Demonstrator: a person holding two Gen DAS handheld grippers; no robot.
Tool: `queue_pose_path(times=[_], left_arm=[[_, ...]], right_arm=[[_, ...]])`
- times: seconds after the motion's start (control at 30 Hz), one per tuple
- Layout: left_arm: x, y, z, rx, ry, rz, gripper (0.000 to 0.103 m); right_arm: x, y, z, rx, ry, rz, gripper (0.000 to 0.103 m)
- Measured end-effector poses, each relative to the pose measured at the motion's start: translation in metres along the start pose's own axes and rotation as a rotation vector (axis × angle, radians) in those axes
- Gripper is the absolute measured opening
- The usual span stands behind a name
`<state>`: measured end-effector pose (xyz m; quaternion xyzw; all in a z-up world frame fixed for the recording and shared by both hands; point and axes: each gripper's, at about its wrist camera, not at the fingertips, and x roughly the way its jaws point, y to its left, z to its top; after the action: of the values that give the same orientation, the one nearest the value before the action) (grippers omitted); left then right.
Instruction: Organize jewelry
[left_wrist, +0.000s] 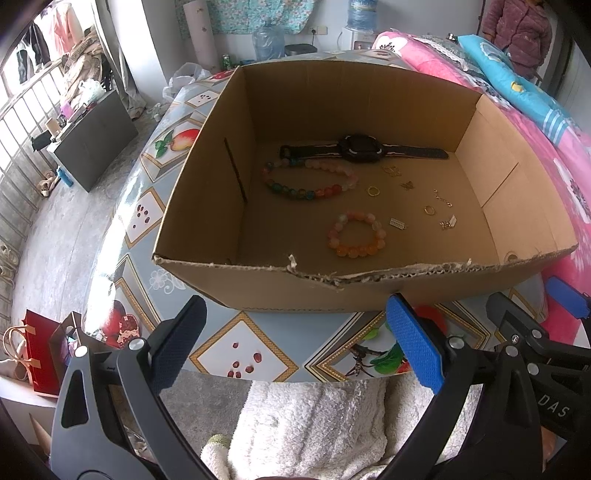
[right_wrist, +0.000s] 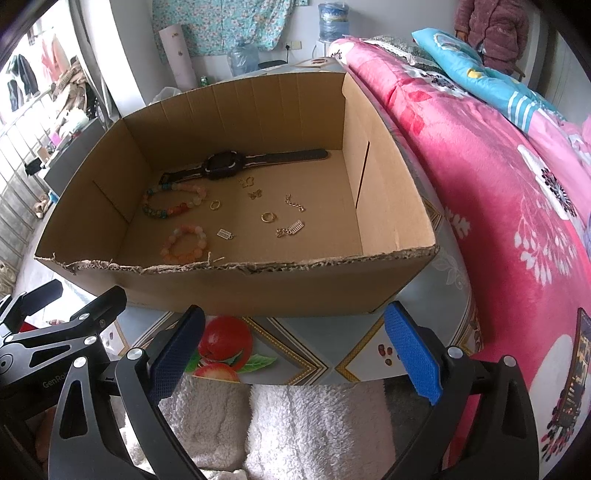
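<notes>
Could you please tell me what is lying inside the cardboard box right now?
Inside the box: a black watch, two bead bracelets, two gold rings and small gold charms. The near wall hides the floor's front strip.

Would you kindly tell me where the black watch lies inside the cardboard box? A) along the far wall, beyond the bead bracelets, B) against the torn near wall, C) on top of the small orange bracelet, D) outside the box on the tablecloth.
A: the watch lies stretched flat along the far wall of the box, with the long bead bracelet and the small orange bracelet nearer the torn near edge.
</notes>
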<state>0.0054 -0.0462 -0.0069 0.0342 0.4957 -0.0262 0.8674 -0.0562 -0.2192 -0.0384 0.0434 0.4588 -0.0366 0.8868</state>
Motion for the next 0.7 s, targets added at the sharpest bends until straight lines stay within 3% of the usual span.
queue_pose_path(times=[0.7], left_arm=[[0.0003,0.0006,-0.0005,-0.008,0.006,0.0,0.094]], right_arm=[[-0.0006,-0.0001,0.0012,0.004,0.005,0.001,0.095]])
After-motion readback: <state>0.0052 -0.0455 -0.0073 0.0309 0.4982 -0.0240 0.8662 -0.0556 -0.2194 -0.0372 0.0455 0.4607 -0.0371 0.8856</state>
